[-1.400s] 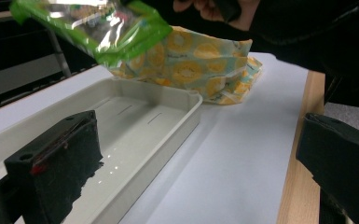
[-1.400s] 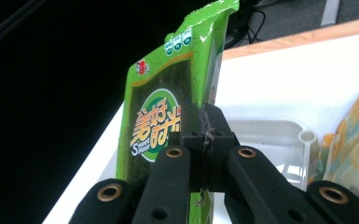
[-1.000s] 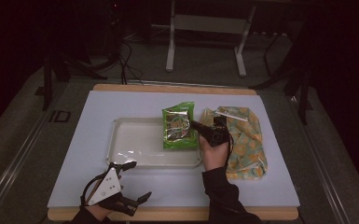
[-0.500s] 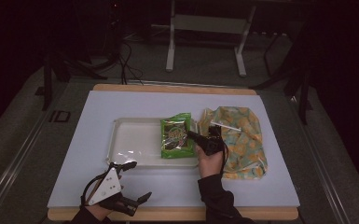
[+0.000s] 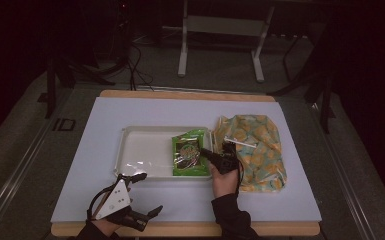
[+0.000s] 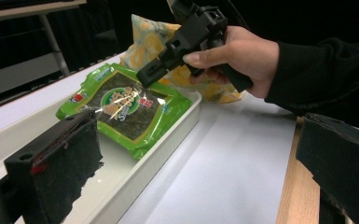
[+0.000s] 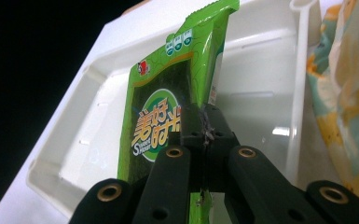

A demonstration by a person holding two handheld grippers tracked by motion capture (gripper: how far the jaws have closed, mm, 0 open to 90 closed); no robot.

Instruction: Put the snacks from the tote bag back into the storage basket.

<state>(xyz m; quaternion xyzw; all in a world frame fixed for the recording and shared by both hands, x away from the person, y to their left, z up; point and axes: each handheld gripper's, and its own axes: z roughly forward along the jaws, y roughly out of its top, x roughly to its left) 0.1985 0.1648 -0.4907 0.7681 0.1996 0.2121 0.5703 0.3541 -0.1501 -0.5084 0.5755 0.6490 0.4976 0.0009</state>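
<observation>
Clearly the step in hand is setting the green seaweed packet [image 5: 189, 156] down into the white tray [image 5: 140, 150], so the advice runs from the person's left across to the right.

At the left, the left tool [image 5: 147, 196] rests near the front edge of the tabletop [image 5: 100, 120], its jaws standing wide apart with nothing between them, just in front of the tray's near corner. It does best to stay there, clear of the tray.

In the middle, the packet lies in the right part of the tray, close against its right wall. In the left gripper view its far end rests on the tray floor [image 6: 93, 177] while the held side looks slightly lifted; a good placement lowers that side until the packet lies flat and inside the rim.

To the right, the right tool [image 5: 206, 152] has its jaws closed tight on the packet's edge, the thin film pinched between the pads [image 7: 204, 126]. My judgement is that it should let go only once the packet is down, then back off sideways without dragging the film. Just beside the tray lies a yellow-and-teal patterned bag [image 5: 252, 150], which the withdrawing hand should avoid snagging.

A pale sheet covers the wooden tabletop. Beyond it the room is dark, with grey carpet, cables [image 5: 135, 70] and a white metal frame [image 5: 220, 45].
</observation>
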